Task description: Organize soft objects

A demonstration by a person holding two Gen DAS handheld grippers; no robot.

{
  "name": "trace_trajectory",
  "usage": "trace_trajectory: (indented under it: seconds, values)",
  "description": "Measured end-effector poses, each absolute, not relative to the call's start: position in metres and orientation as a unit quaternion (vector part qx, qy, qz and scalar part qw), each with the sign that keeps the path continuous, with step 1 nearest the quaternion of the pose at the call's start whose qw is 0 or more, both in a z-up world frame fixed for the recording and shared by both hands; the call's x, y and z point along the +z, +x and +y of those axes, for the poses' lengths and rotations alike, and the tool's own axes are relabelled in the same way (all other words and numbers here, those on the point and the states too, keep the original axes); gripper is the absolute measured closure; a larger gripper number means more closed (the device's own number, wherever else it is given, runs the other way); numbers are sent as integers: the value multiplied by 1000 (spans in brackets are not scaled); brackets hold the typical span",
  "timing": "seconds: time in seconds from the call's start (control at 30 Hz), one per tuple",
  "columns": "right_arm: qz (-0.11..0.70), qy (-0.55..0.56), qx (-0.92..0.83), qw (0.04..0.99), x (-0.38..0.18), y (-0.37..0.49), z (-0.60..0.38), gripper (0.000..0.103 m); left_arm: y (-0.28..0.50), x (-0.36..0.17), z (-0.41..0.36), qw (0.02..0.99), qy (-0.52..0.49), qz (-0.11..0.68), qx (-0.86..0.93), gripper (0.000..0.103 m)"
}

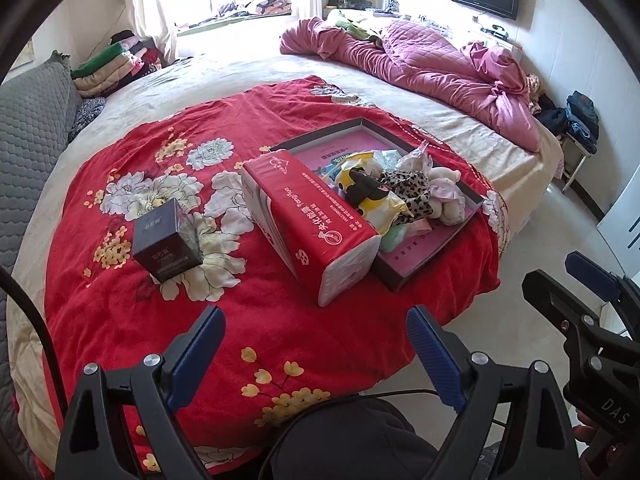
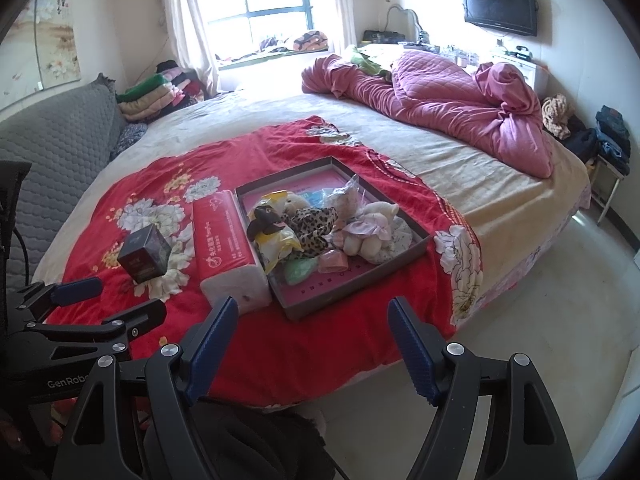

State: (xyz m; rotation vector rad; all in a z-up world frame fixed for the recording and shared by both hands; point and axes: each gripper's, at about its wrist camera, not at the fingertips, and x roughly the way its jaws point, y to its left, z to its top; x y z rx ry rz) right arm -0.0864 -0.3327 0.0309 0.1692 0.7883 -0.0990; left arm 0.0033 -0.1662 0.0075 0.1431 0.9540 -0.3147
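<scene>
Both tongs are being held released and empty above the near edge of the bed (image 2: 280, 120). Left tongs (image 1: 316, 344) are being kept with their blue fingers (image 1: 434, 356) spread wide over the red blanket (image 1: 120, 300); right tongs (image 2: 310, 340) are being kept spread likewise, just short of the tray (image 2: 360, 276).

Soft things are being carried in a heap inside the tray, which is lying flat on the blanket with one corner pointing toward the tongs. A yellow pack (image 2: 276, 240) is lying at the heap's left, a leopard cloth (image 2: 312, 224) in the middle, a pale plush toy (image 2: 372, 224) at the right, and a green pad (image 2: 300, 270) and pink roll (image 2: 332, 262) at the near side.

A red tissue pack (image 1: 316, 220) is lying on the blanket, touching the tray's left wall, its long axis running parallel to that wall and its white end facing the tongs.

A dark box (image 1: 166, 240) is standing upright on the blanket, well left of the pack. A pink quilt (image 2: 440, 96) is lying bunched along the far side of the bed.
</scene>
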Motion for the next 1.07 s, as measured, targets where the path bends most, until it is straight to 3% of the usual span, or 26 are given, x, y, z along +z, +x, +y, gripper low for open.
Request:
trace_trajectory:
  seconds: [1.07]
  values:
    - [383, 79, -50, 919, 31, -84, -332, 25, 9, 6, -166, 876, 83, 455, -132, 11]
